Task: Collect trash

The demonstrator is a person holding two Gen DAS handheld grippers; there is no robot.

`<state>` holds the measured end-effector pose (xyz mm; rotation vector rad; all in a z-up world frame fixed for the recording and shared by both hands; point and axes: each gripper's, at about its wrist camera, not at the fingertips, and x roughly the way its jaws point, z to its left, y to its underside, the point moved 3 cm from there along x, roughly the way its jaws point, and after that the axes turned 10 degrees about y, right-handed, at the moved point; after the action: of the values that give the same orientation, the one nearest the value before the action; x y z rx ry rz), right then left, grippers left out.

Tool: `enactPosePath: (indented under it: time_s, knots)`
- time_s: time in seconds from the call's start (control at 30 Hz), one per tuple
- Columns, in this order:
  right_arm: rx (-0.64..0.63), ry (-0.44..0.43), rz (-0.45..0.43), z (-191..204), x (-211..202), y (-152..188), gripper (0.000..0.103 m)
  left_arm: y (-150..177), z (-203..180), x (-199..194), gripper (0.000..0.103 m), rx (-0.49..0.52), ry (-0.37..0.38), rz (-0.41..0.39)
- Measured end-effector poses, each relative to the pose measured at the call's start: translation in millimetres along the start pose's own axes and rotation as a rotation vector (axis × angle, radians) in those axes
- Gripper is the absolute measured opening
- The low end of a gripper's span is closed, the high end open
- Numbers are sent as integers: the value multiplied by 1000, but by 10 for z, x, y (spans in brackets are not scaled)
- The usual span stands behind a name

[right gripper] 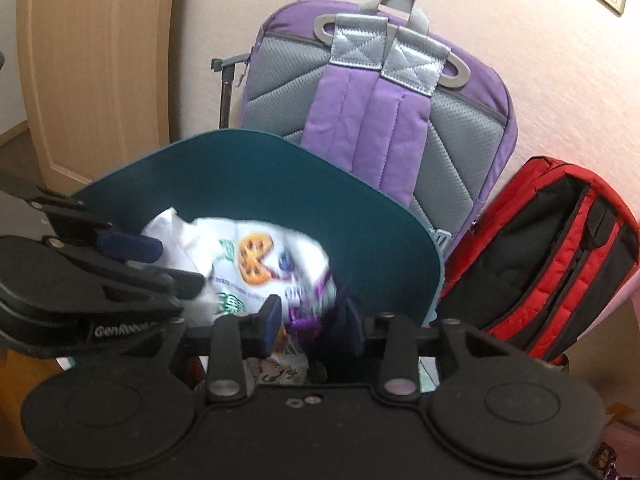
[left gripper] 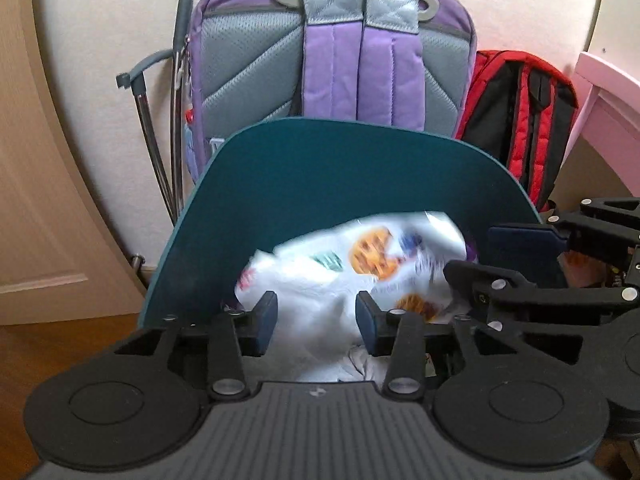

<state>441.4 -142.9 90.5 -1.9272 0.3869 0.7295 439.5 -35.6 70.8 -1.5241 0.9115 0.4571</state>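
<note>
A teal bin point(left gripper: 320, 172) with its raised lid stands on the floor; it also shows in the right wrist view point(right gripper: 280, 184). A white wrapper printed with cookies point(left gripper: 360, 268) lies blurred inside it, also seen in the right wrist view point(right gripper: 248, 256). My left gripper point(left gripper: 316, 320) hovers over the bin's mouth, jaws apart, with the wrapper between and beyond them. My right gripper point(right gripper: 310, 316) is open over the bin, with a purple wrapper point(right gripper: 308, 320) between its fingers. The right gripper appears in the left wrist view point(left gripper: 520, 264), the left gripper in the right wrist view point(right gripper: 132, 256).
A purple and grey backpack point(left gripper: 332, 48) leans on the wall behind the bin, a red and black backpack point(left gripper: 520, 120) to its right. A metal stand point(left gripper: 152, 128) and wooden door point(left gripper: 36, 200) are left. Pink furniture point(left gripper: 612, 120) is at right.
</note>
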Motion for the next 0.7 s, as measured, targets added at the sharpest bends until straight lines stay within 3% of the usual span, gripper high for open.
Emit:
enactPosePath:
  time_s: [0.13,0.27,0.63,0.7]
  knots:
    - [19,5,-9,-61,-84,11,40,-10,-36,-83,52,-5,3,-16]
    - [47,-6,-21,-159,-197,25,45,-11,-82,-216,68,2,-3,-48]
    - [154,-45,-110,-360,-763,193,50,95,-314,-714,76,33,20,-116]
    - [160,-35,-139,-373,-897,235,50,142,-358,-831,82,26,40,-133]
